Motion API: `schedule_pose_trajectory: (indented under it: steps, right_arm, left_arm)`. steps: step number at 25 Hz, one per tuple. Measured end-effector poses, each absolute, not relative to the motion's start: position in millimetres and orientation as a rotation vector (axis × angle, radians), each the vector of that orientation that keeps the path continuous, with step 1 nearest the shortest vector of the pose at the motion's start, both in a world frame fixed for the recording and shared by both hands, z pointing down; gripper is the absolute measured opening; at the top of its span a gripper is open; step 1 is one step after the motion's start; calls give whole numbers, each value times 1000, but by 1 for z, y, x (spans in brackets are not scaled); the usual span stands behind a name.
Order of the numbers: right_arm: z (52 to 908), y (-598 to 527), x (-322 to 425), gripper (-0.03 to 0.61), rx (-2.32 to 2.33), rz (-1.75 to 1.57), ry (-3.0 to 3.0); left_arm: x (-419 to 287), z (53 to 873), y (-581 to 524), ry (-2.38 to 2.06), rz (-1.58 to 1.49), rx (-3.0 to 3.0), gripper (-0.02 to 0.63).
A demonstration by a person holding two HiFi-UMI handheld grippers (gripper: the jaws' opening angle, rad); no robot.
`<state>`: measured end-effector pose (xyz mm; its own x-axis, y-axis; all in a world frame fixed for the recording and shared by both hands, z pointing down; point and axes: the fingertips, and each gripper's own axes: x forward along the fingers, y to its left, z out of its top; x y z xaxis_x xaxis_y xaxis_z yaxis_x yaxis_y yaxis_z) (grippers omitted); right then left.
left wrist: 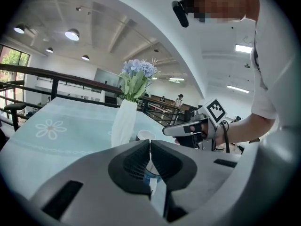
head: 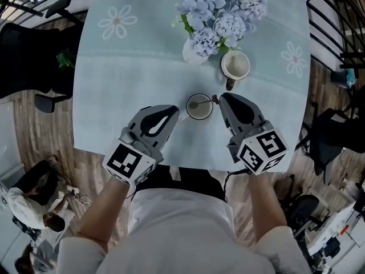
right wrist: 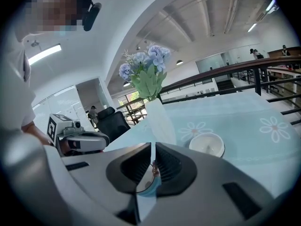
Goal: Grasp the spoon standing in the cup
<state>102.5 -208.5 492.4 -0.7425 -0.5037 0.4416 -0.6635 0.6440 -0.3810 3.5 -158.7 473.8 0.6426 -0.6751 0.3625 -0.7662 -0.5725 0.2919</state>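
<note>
Right gripper (right wrist: pixel 153 148) has its jaws squeezed together on the very tip of the spoon (head: pixel 205 101) handle, so yeah, it's got hold of it. The spoon leans in the cup (head: pixel 190 111), bowl end down inside, with the handle poking out over the cup's right rim, right where those jaws meet it. Left gripper (head: pixel 175 113) sits on the cup's opposite side, jaws pinched shut on what looks like the cup's little handle. Just past the cup, off to the right, there's a white mug (head: pixel 224 67). Behind the cup stands a white vase (head: pixel 193 53) of pale blue flowers (head: pixel 219 13). The cup sits near the front edge of a table (head: pixel 114 96) with a light blue daisy cloth.
</note>
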Motion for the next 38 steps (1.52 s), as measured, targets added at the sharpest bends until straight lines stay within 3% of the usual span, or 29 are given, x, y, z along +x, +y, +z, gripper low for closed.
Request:
schedule_pose_trajectory:
  steps: [5, 11, 17, 27, 38]
  right_arm:
    - [497, -210, 98, 26, 923, 773, -2582]
    - [508, -208, 96, 97, 933, 802, -2560]
    - [524, -206, 94, 115, 916, 827, -2540]
    - [542, -197, 90, 112, 908, 872, -2526]
    - [542, -195, 91, 61, 926, 851, -2520]
  left_arm:
    - [-1, 481, -158, -1137, 292, 2428, 26]
    - [-2, 488, -153, -1128, 291, 2417, 26]
    - [-3, 497, -149, -1117, 292, 2407, 26]
    - [-4, 506, -139, -1104, 306, 2396, 26]
    - [-4, 505, -133, -1096, 295, 2400, 26]
